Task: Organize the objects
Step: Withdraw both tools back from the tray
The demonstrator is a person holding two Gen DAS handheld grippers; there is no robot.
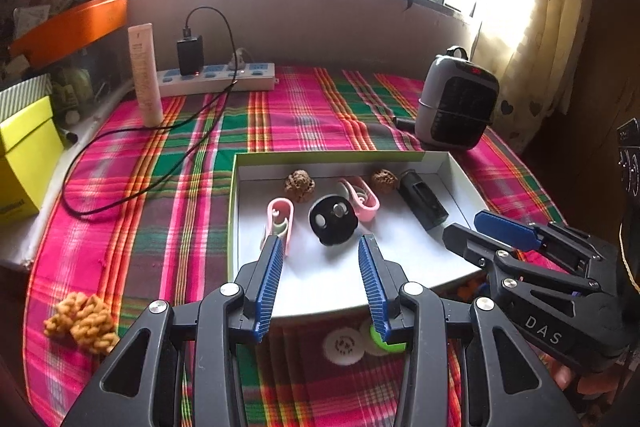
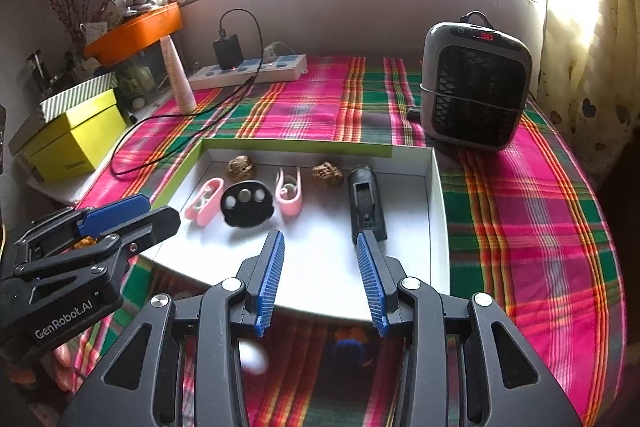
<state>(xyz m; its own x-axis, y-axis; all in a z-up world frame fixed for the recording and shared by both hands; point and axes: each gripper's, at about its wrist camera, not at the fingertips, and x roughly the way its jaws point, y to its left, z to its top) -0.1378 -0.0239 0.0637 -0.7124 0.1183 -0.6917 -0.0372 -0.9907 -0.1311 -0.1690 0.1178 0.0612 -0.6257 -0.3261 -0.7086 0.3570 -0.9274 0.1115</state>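
Note:
A shallow white box with a green rim (image 1: 328,157) (image 2: 296,145) lies on the plaid cloth. In it are two walnuts (image 1: 299,185) (image 1: 384,180), two pink clips (image 1: 280,219) (image 1: 360,197), a black round piece with pale dots (image 1: 333,220) (image 2: 247,203) and a black oblong block (image 1: 423,199) (image 2: 365,201). My left gripper (image 1: 321,242) hangs open over the box's near part, empty. My right gripper (image 2: 320,237) is open and empty too, its right fingertip close to the block's near end. On the cloth outside the box lie a yellow knitted piece (image 1: 82,323), a white disc (image 1: 344,345) and a green round thing (image 1: 380,341).
A grey heater (image 2: 476,87) stands at the back right. At the back left are a power strip (image 1: 216,79) with a charger and trailing black cable (image 1: 120,203), an upright white tube (image 1: 145,75), a yellow box (image 1: 24,155) and an orange tray (image 1: 72,27).

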